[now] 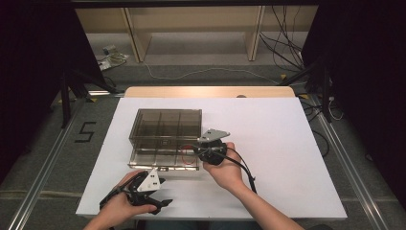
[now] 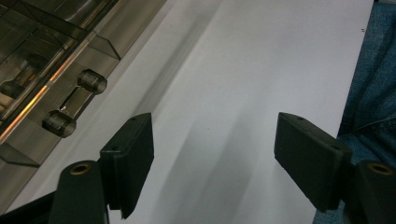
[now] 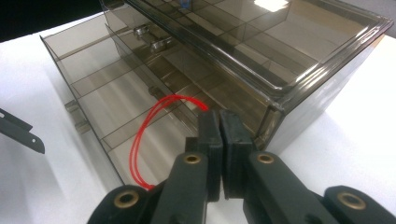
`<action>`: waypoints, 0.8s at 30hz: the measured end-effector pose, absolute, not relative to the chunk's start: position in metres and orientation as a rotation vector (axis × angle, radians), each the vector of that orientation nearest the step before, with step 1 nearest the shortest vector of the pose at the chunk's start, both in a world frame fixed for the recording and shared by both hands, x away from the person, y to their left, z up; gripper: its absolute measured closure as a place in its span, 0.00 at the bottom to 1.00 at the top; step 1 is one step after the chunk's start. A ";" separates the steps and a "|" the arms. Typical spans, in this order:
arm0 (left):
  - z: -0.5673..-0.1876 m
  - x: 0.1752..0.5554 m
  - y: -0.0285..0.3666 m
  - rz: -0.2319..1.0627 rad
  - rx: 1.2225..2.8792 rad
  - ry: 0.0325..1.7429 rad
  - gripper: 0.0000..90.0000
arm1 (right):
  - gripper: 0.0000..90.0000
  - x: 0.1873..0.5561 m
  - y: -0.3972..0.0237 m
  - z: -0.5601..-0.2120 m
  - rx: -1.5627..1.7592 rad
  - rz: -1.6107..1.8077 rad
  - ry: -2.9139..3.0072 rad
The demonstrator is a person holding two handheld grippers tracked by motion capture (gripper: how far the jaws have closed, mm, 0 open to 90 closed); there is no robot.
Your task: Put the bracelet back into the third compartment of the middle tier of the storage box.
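Pinching a thin red rubber band [image 3: 149, 135] in fully closed jaws over the open drawer [image 3: 93, 100] of a smoky transparent plastic organiser box [image 1: 165, 125], the right gripper [image 3: 219, 122] risks snagging it on a divider — the left gripper [image 2: 215, 154] waits nearby, jaws wide and empty.

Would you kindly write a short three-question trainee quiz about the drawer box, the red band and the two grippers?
1. True or false: the right gripper is shut on the red band.
2. Over which part of the smoky box does the band hang: A) closed lid, B) pulled-out drawer, C) bare table?
3. How do the jaws of the left gripper stand?

Key: 1 true; 2 B; 3 open, nothing between them.
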State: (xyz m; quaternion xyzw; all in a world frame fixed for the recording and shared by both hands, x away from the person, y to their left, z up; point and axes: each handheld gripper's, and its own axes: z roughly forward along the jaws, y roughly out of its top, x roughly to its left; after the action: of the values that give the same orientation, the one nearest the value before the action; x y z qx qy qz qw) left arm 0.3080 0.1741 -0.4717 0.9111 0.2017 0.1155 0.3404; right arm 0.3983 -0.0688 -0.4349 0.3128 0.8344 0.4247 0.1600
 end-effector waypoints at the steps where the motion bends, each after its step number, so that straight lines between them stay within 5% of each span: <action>1: -0.472 0.308 0.174 0.301 2.371 0.524 0.32 | 0.98 0.398 -0.069 -0.435 0.894 1.214 2.384; 24: -0.472 0.308 0.174 0.303 2.376 0.519 0.32 | 0.98 0.398 -0.066 -0.440 0.881 1.194 2.398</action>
State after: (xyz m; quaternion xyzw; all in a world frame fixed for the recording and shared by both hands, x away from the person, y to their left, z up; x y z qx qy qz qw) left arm 0.3079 0.1744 -0.4716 0.9123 0.1992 0.1161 0.3385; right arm 0.3981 -0.0665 -0.4403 0.3086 0.8394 0.4179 0.1601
